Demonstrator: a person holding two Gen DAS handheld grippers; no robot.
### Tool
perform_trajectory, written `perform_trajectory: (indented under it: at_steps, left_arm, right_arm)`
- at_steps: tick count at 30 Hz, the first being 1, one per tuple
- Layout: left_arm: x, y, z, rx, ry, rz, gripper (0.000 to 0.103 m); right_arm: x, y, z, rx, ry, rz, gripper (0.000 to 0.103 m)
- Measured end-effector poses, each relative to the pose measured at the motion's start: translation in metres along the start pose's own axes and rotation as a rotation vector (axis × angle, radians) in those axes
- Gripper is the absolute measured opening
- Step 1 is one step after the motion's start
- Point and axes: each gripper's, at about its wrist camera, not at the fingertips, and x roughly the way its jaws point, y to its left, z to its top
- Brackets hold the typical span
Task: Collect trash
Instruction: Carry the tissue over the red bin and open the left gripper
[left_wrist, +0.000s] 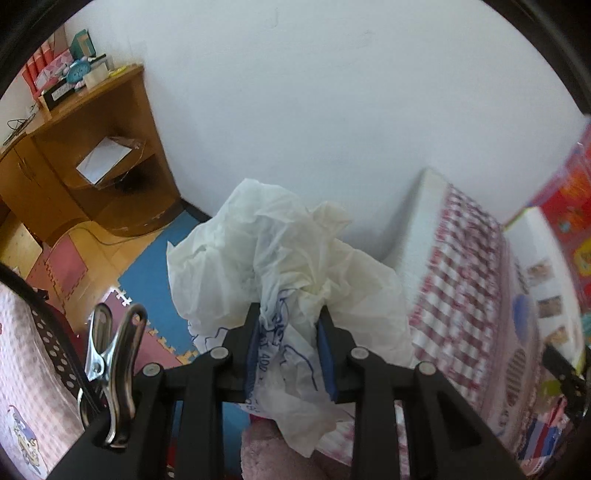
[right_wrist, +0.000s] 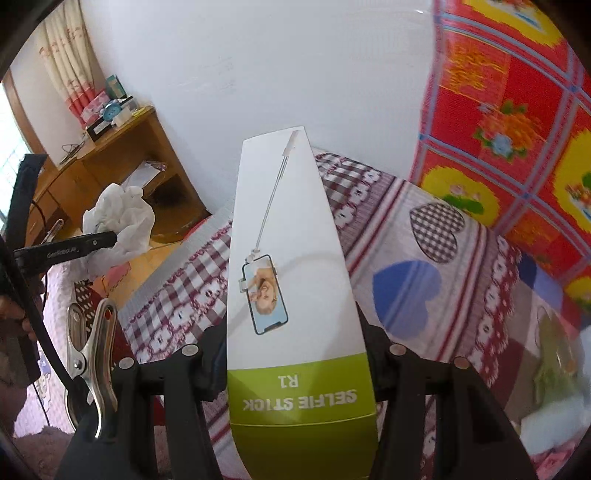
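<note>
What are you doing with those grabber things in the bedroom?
A person is collecting trash with a gripper in each hand. The left gripper has its jaws shut on a crumpled white plastic bag with blue print. The right gripper holds a long white-and-green cardboard selfie stick box above the bed with the red-checked sheet. Both pieces are lifted in the air; no bin is in sight.

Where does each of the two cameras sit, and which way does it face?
Left wrist: on the left gripper, looking down along its fingers, shut on a crumpled plastic bag, toward the wooden desk and bed.
Right wrist: on the right gripper, shut on a selfie stick box, over the bed; a hand shows at left.
Shared: desk, bed, white wall, bag.
</note>
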Motion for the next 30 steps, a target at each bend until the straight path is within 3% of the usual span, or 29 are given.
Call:
perform_trajectory:
  at_steps: [8,13,20,27,30]
  left_arm:
    - [0.089,0.029,0.037,0.077,0.084,-0.01,0.029]
    - [0.152,0.034,0.047,0.122,0.154,-0.06,0.029]
    - [0.236,0.033,0.046,0.17,0.235,-0.098,0.029]
    - [0.29,0.024,0.039,0.205,0.292,-0.106,0.029]
    - [0.302,0.021,0.038,0.215,0.304,-0.104,0.04]
  right_arm:
    - [0.023,0.023,0.024,0.073,0.02,-0.07,0.055]
    - [0.036,0.036,0.035,0.149,0.042,-0.123,0.055]
    - [0.047,0.057,0.054,0.199,0.049,-0.199,0.055]
    - [0.057,0.073,0.063,0.206,0.085,-0.244,0.055]
    - [0.063,0.076,0.063,0.208,0.107,-0.257,0.055]
